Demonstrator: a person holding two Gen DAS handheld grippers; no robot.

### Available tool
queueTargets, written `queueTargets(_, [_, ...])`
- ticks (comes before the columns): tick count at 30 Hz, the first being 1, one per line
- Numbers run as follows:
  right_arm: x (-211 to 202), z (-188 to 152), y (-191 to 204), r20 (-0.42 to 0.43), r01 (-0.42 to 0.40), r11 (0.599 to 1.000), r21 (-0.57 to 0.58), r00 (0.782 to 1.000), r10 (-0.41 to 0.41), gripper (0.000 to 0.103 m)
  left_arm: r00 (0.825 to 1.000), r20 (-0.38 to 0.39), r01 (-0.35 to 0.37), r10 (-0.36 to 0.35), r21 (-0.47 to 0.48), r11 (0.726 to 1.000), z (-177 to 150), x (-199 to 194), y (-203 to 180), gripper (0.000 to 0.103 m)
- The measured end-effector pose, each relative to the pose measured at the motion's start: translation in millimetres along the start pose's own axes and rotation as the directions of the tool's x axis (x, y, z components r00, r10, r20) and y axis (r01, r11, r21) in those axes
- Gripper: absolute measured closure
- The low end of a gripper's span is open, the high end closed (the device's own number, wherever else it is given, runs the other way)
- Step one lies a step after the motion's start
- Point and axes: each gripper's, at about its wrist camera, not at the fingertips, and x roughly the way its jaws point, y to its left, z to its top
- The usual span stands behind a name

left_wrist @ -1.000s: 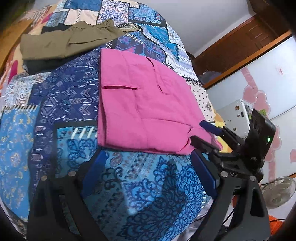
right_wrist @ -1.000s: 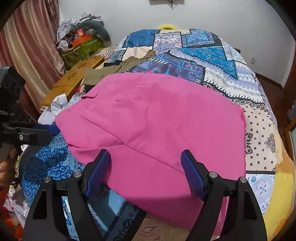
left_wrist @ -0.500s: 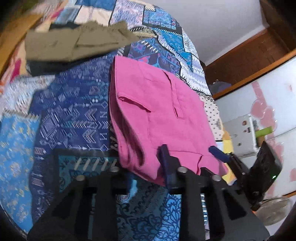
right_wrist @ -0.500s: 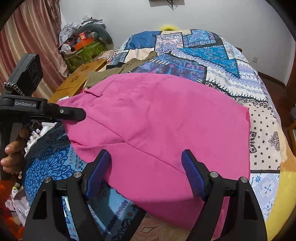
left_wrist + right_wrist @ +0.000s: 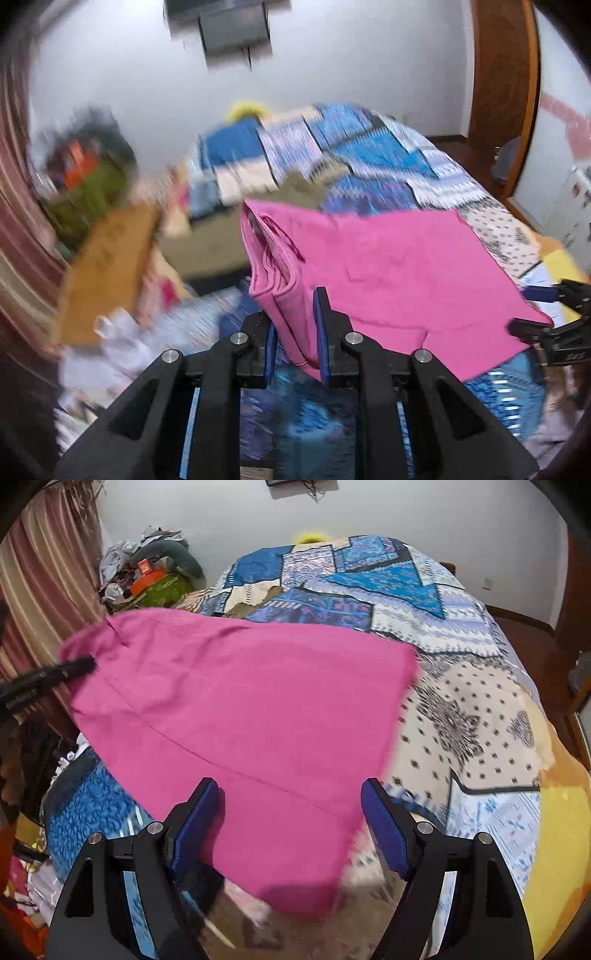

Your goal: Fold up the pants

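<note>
The folded pink pants [image 5: 388, 266] lie partly lifted over the patchwork bed. My left gripper [image 5: 295, 339] is shut on their layered left edge and holds it raised off the cover. In the right wrist view the pants [image 5: 243, 716] spread wide in front, with the left gripper's fingers [image 5: 74, 666] clamped on their far left corner. My right gripper [image 5: 291, 827] is open, its blue pads on either side of the near edge of the pants, not pinching it. It also shows in the left wrist view [image 5: 535, 314] at the pants' right corner.
The patchwork bedcover [image 5: 424, 602] fills the scene. Folded olive pants [image 5: 303, 188] lie behind the pink ones. A wooden board [image 5: 107, 266] and a clutter pile [image 5: 147, 572] stand left of the bed, by the curtain. A wooden door frame [image 5: 502, 92] is at right.
My left gripper has shut on the left edge of the pink pants and lifted it, swinging its view toward the far wall. The right gripper stays open and has shifted slightly along the near edge.
</note>
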Motion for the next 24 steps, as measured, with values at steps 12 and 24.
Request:
queueTargets(12, [-6,-11,-12,0.02,-0.023,0.998,0.06,1.0,0.022,0.026,0.965,0.076,0.245,-0.249,0.059,0.968,49,-18,-46,0.089])
queueTargets(24, [-6,-12,-13,0.031,-0.035,0.997,0.063,0.999,0.033,0.026,0.785,-0.098,0.605,-0.612,-0.091,0.791,69,21,-90,0.09])
